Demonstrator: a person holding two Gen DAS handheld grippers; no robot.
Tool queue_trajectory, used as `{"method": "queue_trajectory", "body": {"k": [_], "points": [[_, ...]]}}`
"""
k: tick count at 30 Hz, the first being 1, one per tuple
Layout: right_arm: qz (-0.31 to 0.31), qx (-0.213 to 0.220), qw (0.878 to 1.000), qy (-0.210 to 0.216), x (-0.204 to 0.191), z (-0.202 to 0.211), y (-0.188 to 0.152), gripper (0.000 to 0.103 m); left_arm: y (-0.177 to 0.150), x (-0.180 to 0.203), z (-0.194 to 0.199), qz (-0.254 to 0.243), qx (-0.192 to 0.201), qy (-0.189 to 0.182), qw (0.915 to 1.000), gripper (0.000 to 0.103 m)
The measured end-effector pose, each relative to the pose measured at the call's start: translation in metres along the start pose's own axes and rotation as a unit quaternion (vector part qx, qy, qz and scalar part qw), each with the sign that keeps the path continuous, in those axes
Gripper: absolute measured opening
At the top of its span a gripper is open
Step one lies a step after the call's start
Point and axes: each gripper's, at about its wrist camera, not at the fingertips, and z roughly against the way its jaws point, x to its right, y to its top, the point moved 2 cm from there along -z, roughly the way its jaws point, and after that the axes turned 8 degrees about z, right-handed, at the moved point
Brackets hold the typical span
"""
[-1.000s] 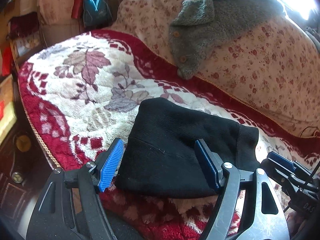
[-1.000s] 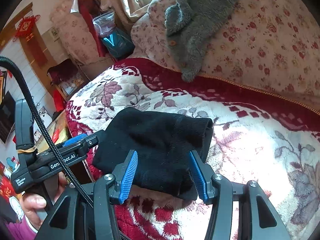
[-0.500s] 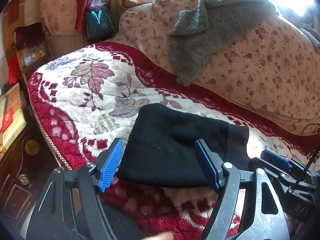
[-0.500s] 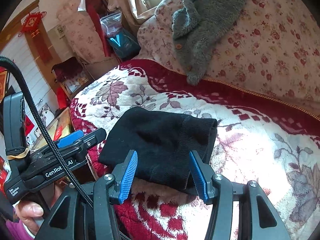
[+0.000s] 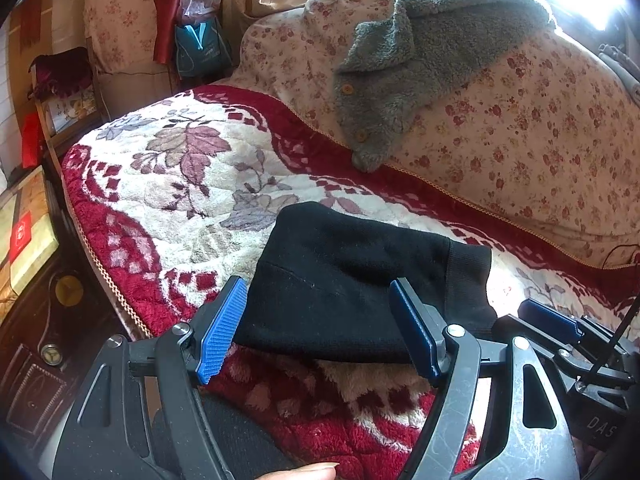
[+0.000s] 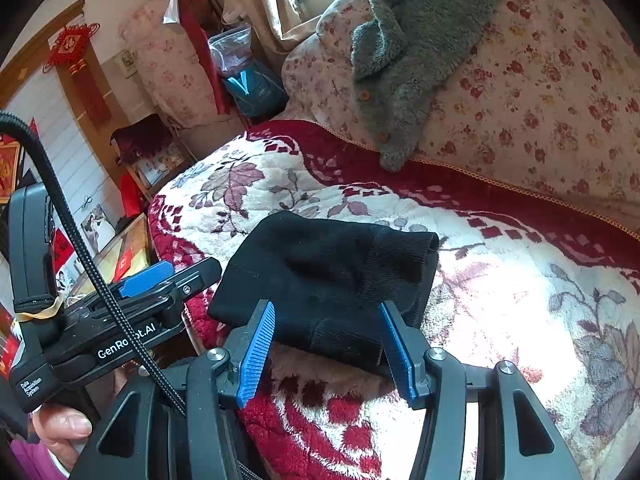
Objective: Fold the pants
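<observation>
The black pants [image 5: 352, 276] lie folded into a compact bundle on the red and cream floral blanket [image 5: 172, 184] near its front edge. They also show in the right wrist view [image 6: 332, 276]. My left gripper [image 5: 320, 336] is open and empty, held just in front of the bundle. My right gripper [image 6: 328, 352] is open and empty, also just in front of the bundle. The right gripper shows at the lower right of the left wrist view [image 5: 560, 332]. The left gripper shows at the left of the right wrist view [image 6: 148, 280].
A grey fleece jacket [image 5: 416, 64] hangs over the floral sofa back [image 5: 540, 140]. A blue bag [image 5: 200, 48] and a plastic bag stand at the sofa's far end. Dark wooden furniture [image 5: 36, 344] and a box [image 5: 24, 236] sit left of the blanket edge.
Both grippers have pulled back and up from the folded pants, so the bundle sits lower and farther from the fingers. The pants have not moved.
</observation>
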Motion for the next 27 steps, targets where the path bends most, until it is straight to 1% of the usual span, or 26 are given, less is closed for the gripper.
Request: {"method": "queue_trajectory", "body": {"k": [27], "points": [[0.001, -0.010, 1.000, 0.004, -0.0041, -0.0097, -0.0030, 0.052, -0.0036, -0.0050, -0.0062, 0.002, -0.006, 0.000, 1.0000, 0.074]]}}
